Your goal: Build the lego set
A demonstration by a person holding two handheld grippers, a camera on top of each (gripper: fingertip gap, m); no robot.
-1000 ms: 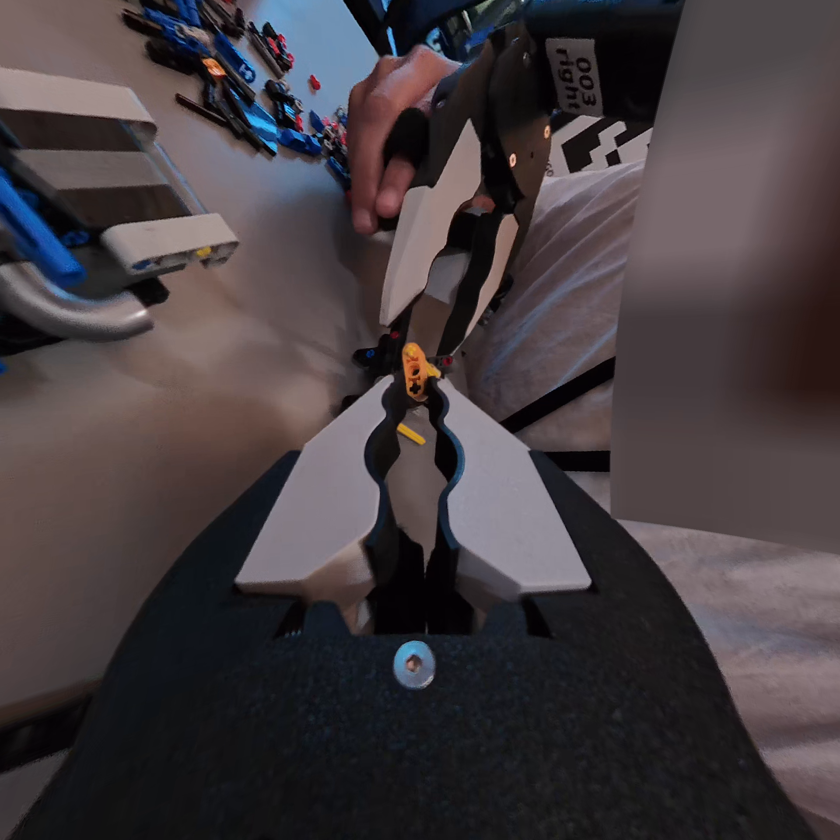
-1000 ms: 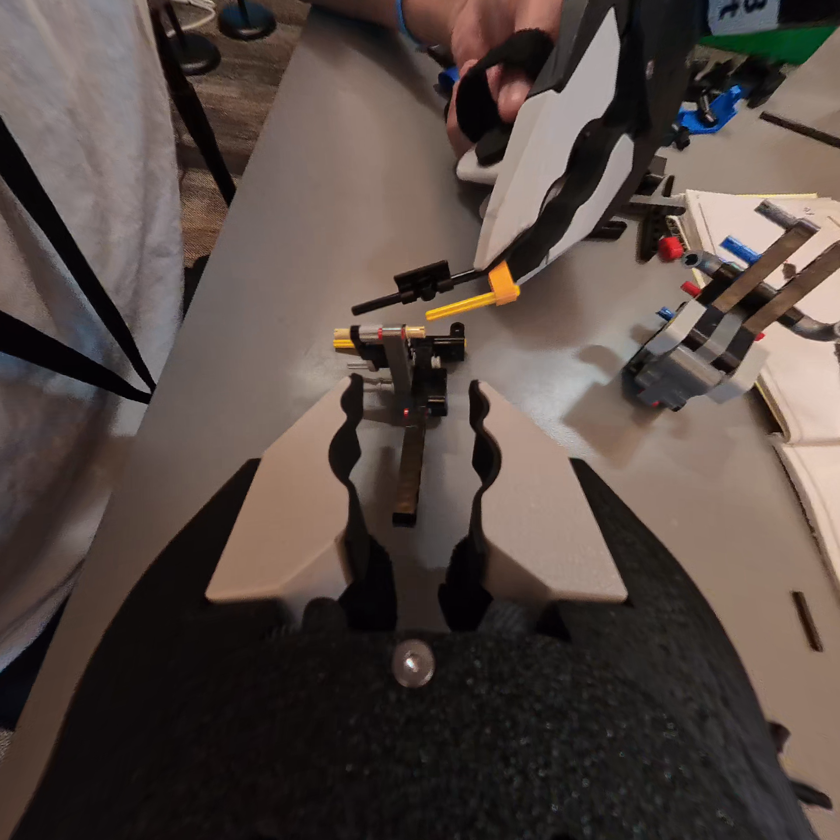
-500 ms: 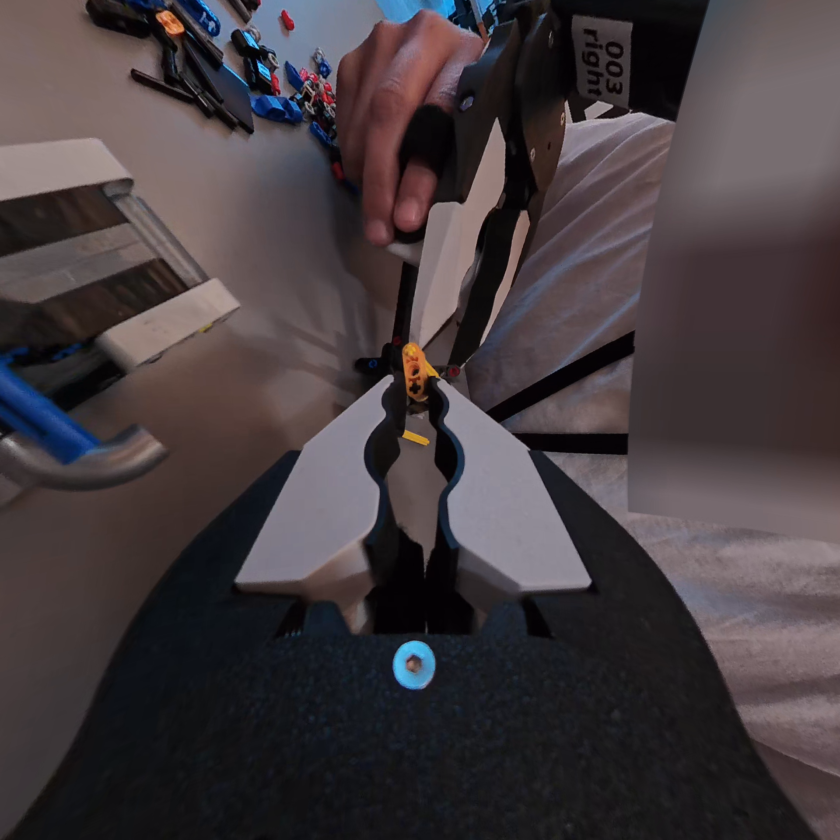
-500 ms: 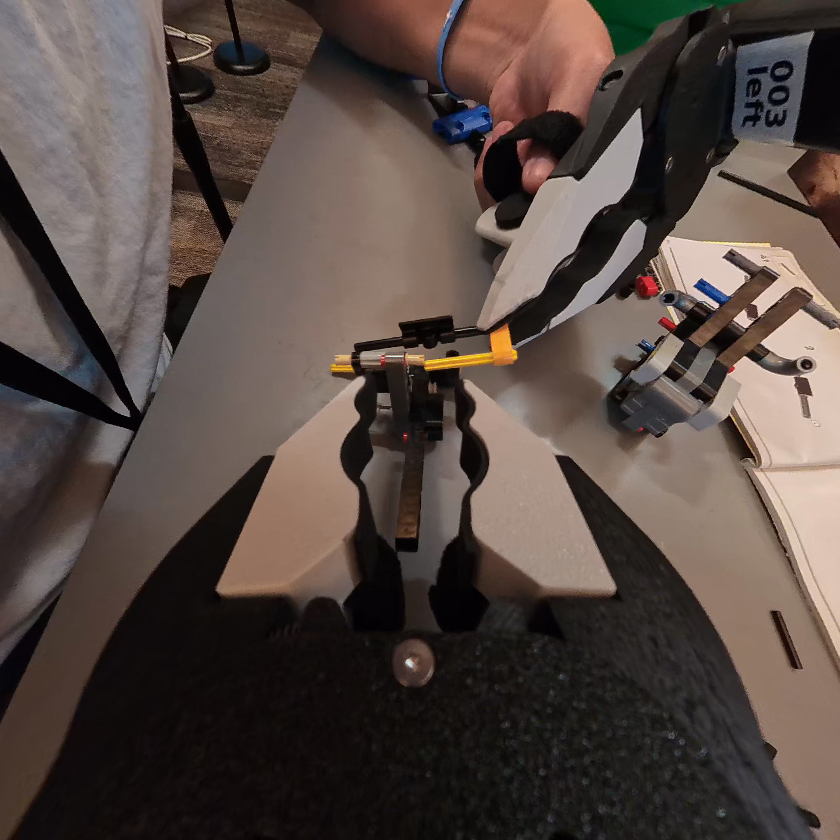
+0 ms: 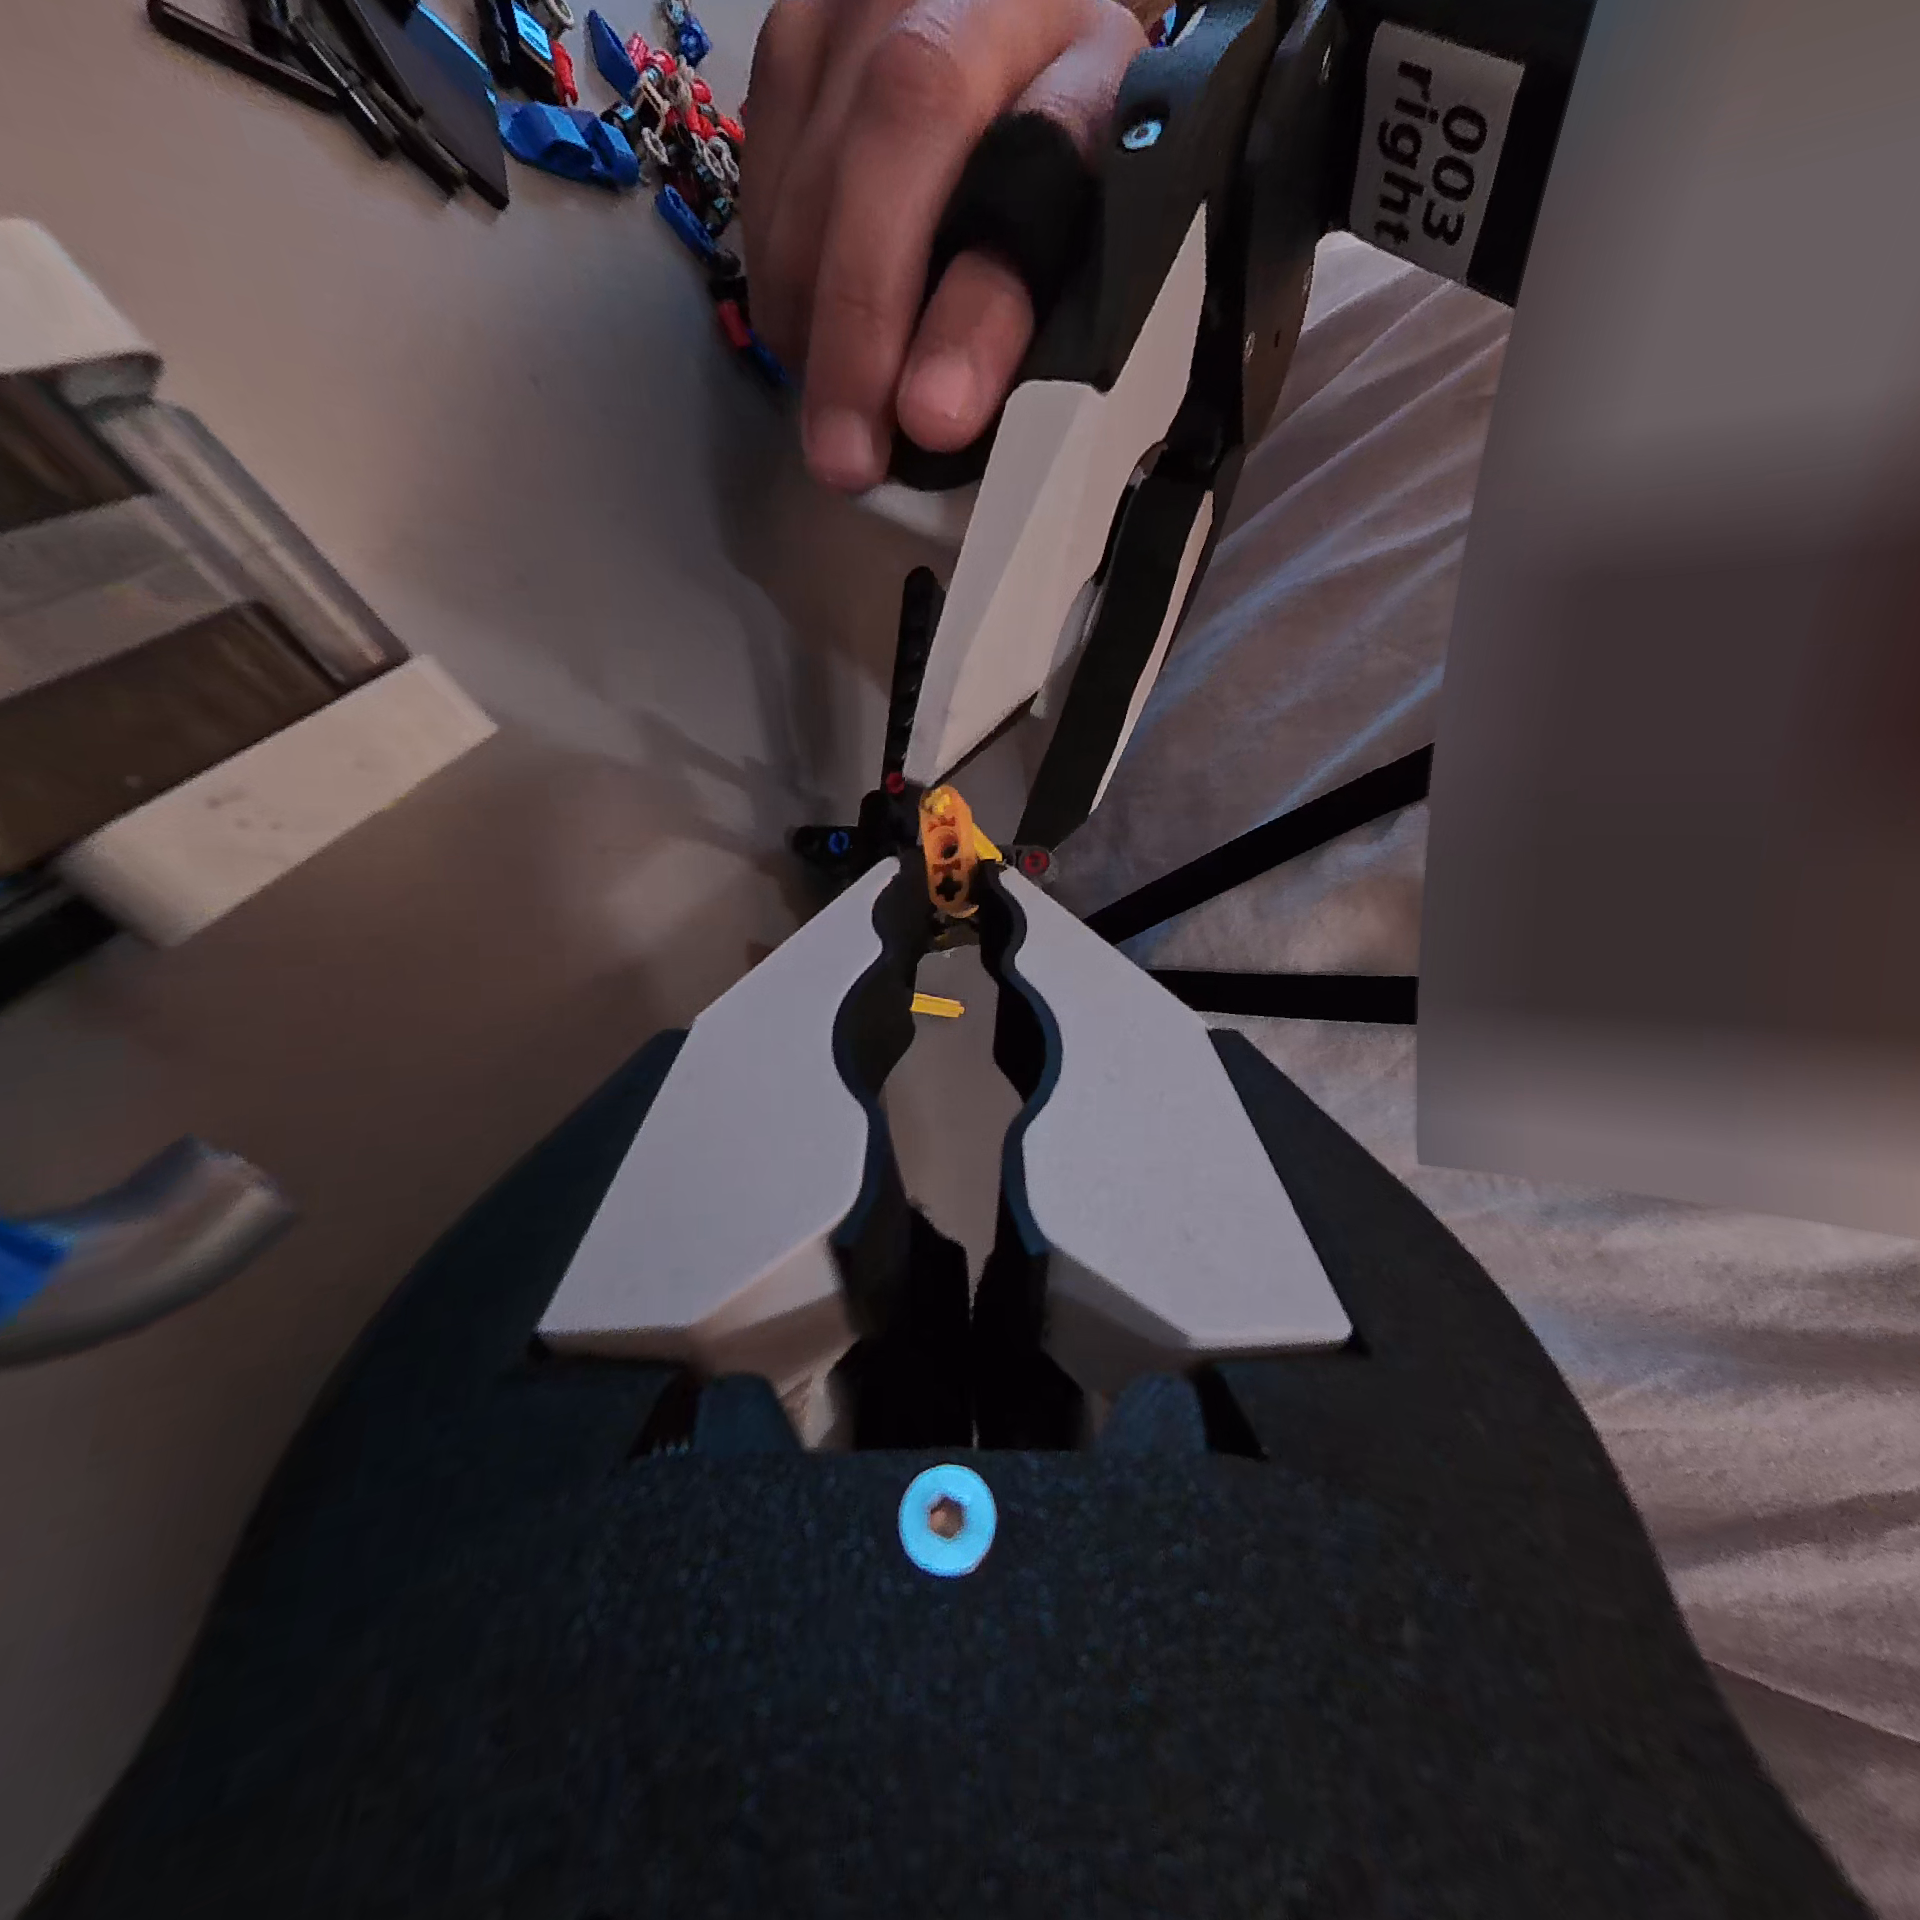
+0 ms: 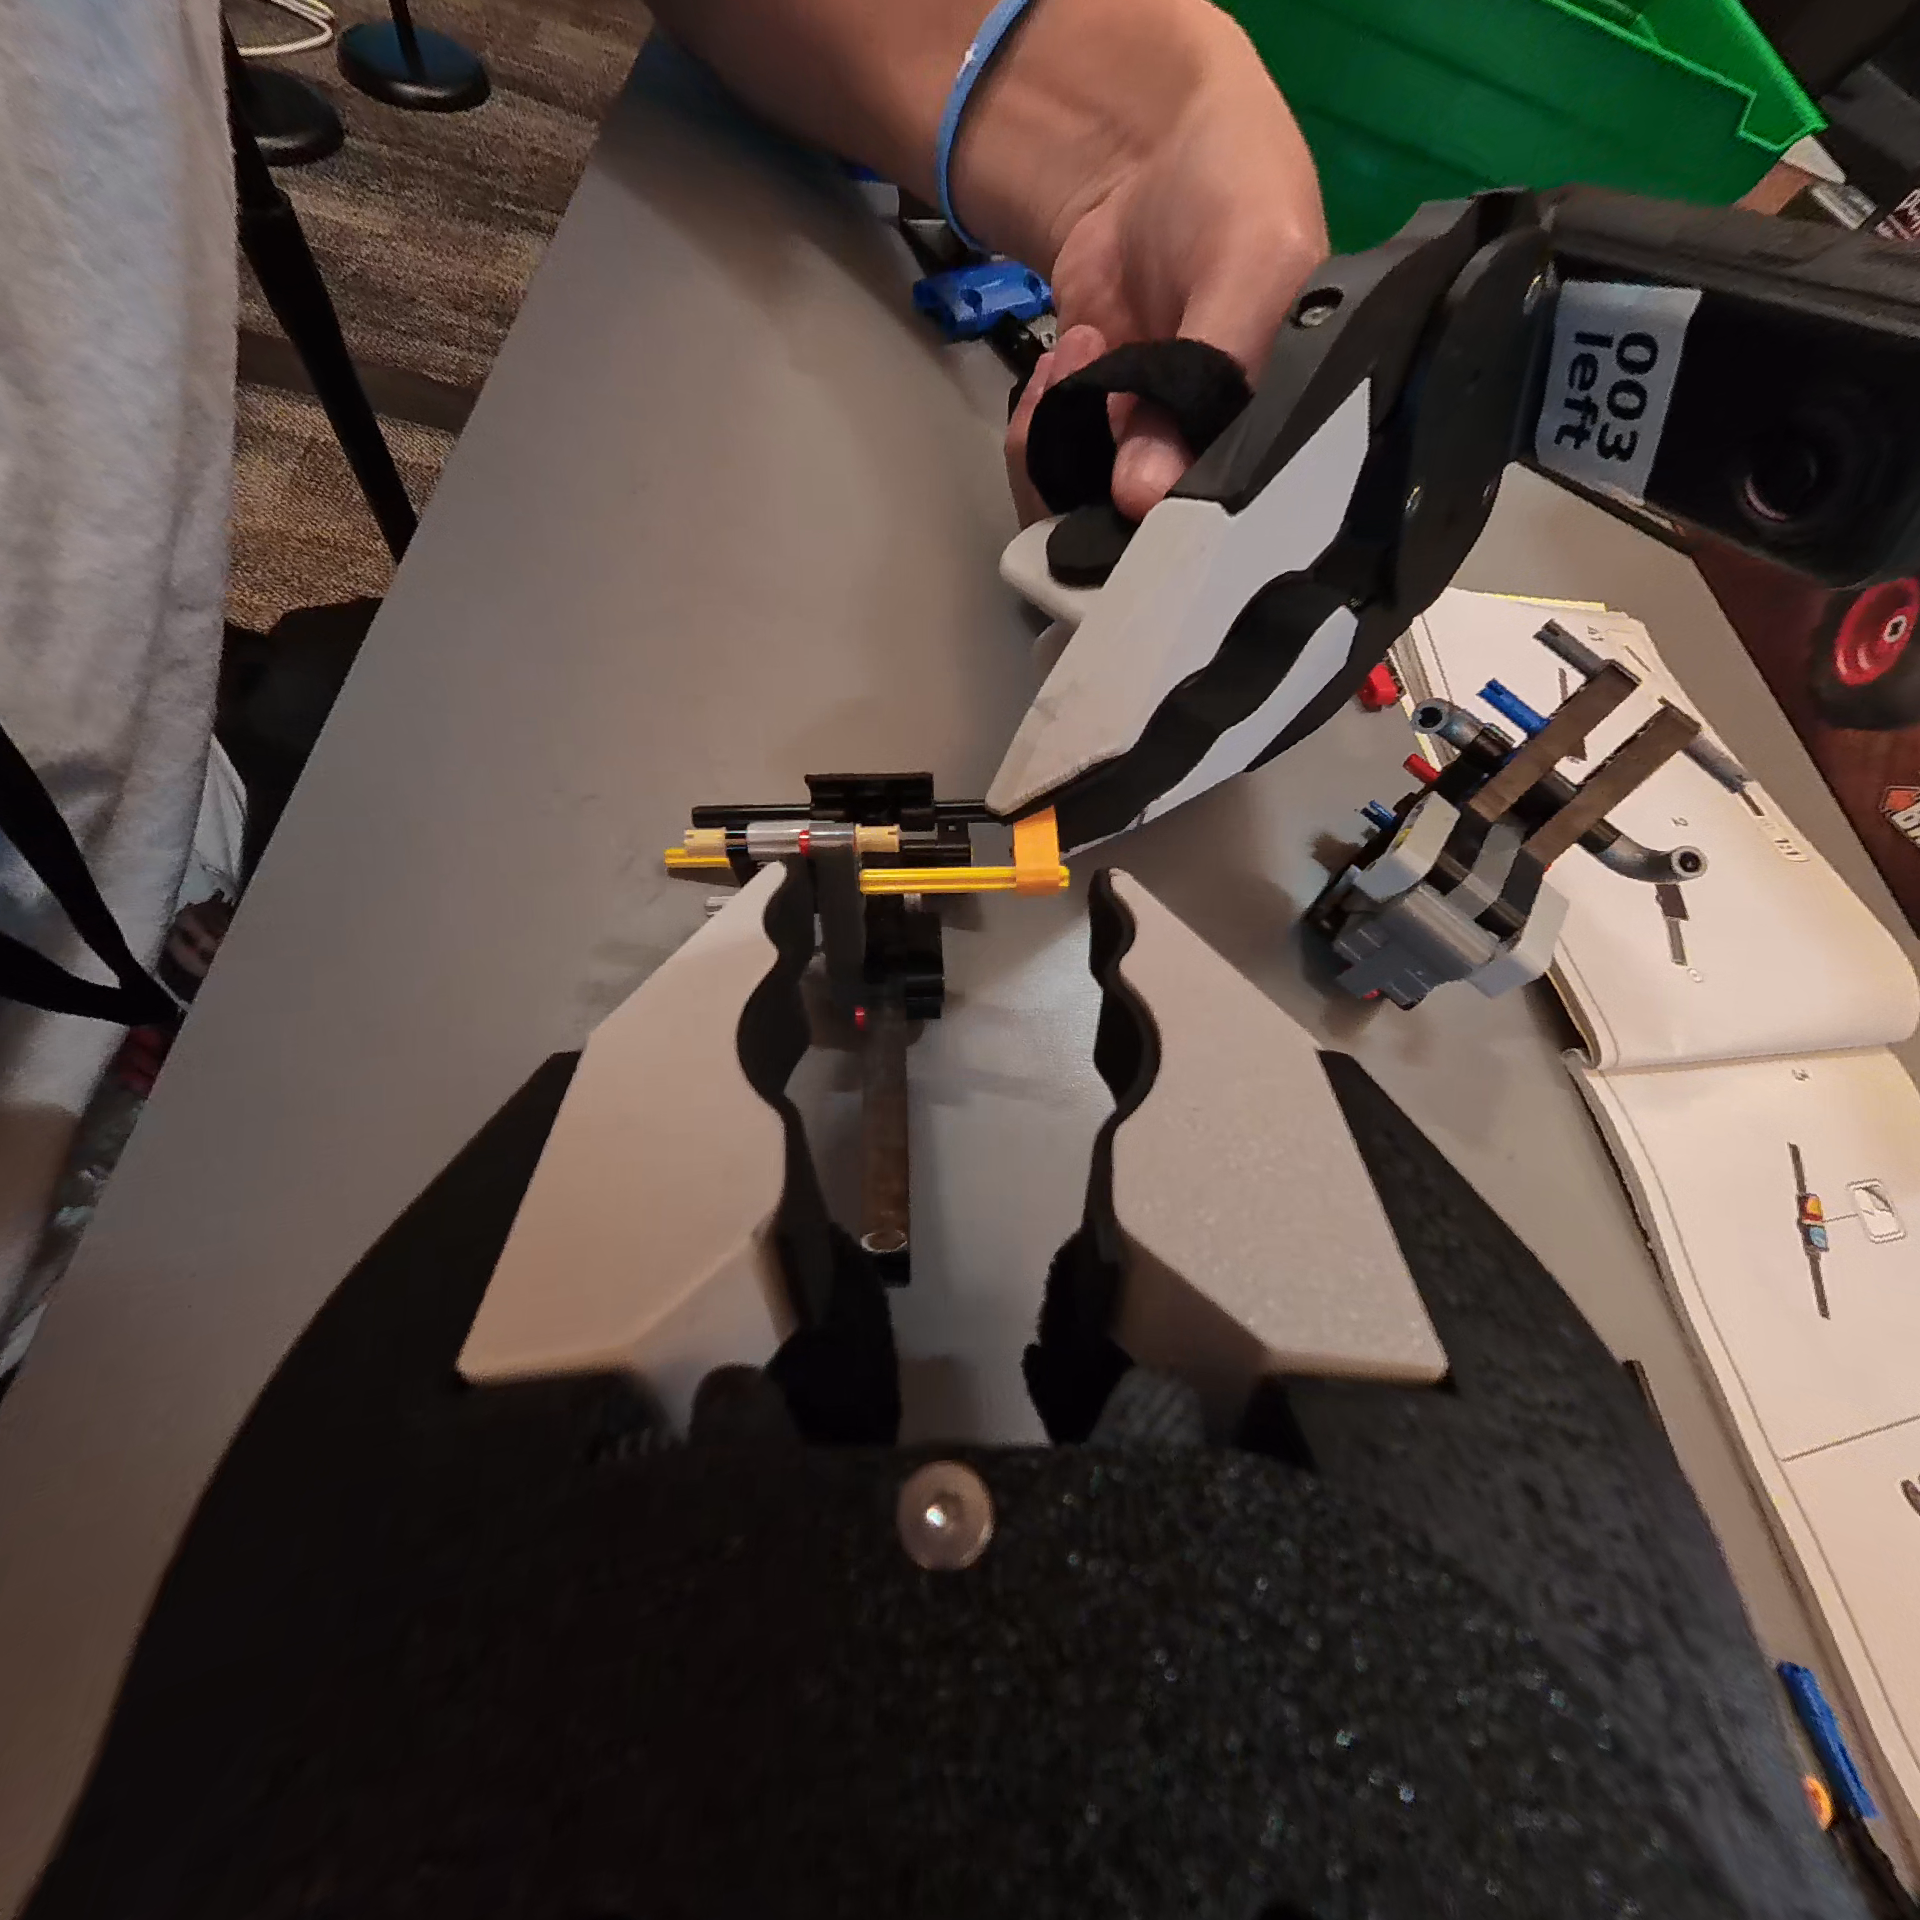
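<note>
My left gripper (image 5: 948, 883) is shut on an orange connector (image 5: 948, 857). In the right wrist view the left gripper (image 6: 1023, 821) comes in from the upper right. The orange connector (image 6: 1039, 847) carries a yellow axle (image 6: 935, 881) and a black axle with a black block (image 6: 868, 800). The yellow axle runs across into a small black-and-grey assembly (image 6: 883, 945) standing on the grey table (image 6: 623, 623). My right gripper (image 6: 940, 888) is open, with the assembly between its fingers. Its left finger (image 6: 727, 987) is close against the assembly. The right gripper (image 5: 977, 764) also shows in the left wrist view.
A larger grey-and-black sub-assembly (image 6: 1455, 904) rests on an open instruction booklet (image 6: 1787, 1143) to the right. A blue piece (image 6: 982, 296) and a green bin (image 6: 1507, 114) are at the back. Loose blue, black and red parts (image 5: 623, 114) lie farther along the table. A person's white shirt (image 6: 94, 416) is on the left. The grippers are tip to tip, or close to it.
The left gripper has brought the orange connector in, and its yellow axle now runs into the small assembly. The right gripper has moved forward around the assembly and its fingers now stand wider apart.
</note>
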